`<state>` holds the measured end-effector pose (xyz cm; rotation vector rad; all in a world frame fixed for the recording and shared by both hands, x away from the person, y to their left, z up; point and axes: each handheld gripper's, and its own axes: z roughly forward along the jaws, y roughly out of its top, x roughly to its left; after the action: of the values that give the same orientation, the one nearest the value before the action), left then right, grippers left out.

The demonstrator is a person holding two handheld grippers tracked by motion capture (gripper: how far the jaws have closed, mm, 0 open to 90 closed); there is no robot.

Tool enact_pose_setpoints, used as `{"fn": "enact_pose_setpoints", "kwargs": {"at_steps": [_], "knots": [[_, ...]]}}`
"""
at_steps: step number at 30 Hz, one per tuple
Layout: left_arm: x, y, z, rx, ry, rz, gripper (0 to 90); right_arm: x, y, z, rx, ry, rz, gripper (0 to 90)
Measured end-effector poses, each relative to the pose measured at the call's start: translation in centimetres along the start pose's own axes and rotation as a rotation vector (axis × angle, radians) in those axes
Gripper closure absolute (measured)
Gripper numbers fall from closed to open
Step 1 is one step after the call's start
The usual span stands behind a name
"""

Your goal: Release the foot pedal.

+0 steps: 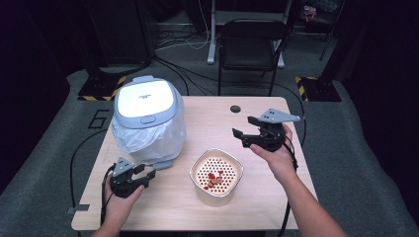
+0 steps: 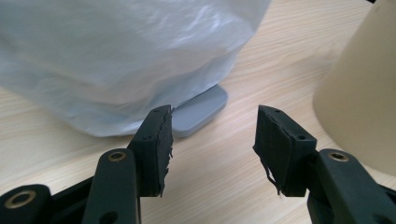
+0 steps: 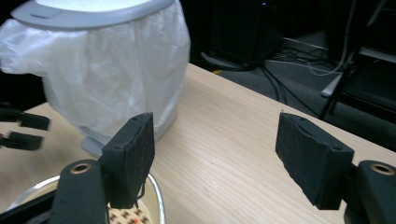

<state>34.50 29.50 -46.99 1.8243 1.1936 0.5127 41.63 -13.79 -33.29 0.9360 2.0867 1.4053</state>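
Note:
A small pedal bin (image 1: 148, 118) with a grey lid and a white plastic liner stands at the table's back left. A cream bowl (image 1: 216, 173) with a perforated insert and some red bits sits in the middle front. My left gripper (image 1: 147, 177) is open near the front left, its jaws aimed at the bin's grey pedal (image 2: 201, 109), with nothing between them. In its own view the left gripper (image 2: 212, 135) has the bowl's wall (image 2: 364, 102) to its right. My right gripper (image 1: 243, 127) hovers open and empty behind the bowl. From the right gripper (image 3: 215, 144) I see the bin (image 3: 107, 70) ahead and the bowl's rim (image 3: 156, 196) below.
The light wooden table (image 1: 276, 197) has a round hole (image 1: 235, 108) near its far edge. A black folding chair (image 1: 249, 47) stands behind the table, with cables on the floor around it. The left gripper (image 3: 23, 130) shows at the left of the right gripper view.

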Motion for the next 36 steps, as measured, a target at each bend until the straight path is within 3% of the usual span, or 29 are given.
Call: {"fn": "enact_pose_setpoints", "kwargs": {"at_steps": [8,12,17,24,28,36], "knots": [[1.8,-0.9,-0.6,0.000,0.036,-0.028,46.1,-1.5,-2.8,-1.1,0.014,-0.078,-0.004,28.1],[2.5,-1.4,-0.5,-0.006,0.038,-0.070,46.0,-2.0,-4.2,-1.3,0.014,-0.102,0.007,28.1],[2.7,-1.7,-0.3,-0.012,0.063,-0.062,45.7,-2.5,-6.1,-1.5,0.022,-0.126,0.036,28.1],[2.9,-2.0,-0.4,0.004,0.077,-0.033,45.0,-3.5,-9.4,-3.0,0.005,-0.189,0.118,28.6],[3.2,-2.1,-0.4,0.000,0.073,-0.041,44.9,-3.9,-12.3,-3.8,0.047,-0.246,0.160,28.7],[3.9,-2.5,-0.5,-0.003,0.094,-0.055,44.5,-3.8,-15.6,-4.1,0.086,-0.278,0.192,28.7]]}}
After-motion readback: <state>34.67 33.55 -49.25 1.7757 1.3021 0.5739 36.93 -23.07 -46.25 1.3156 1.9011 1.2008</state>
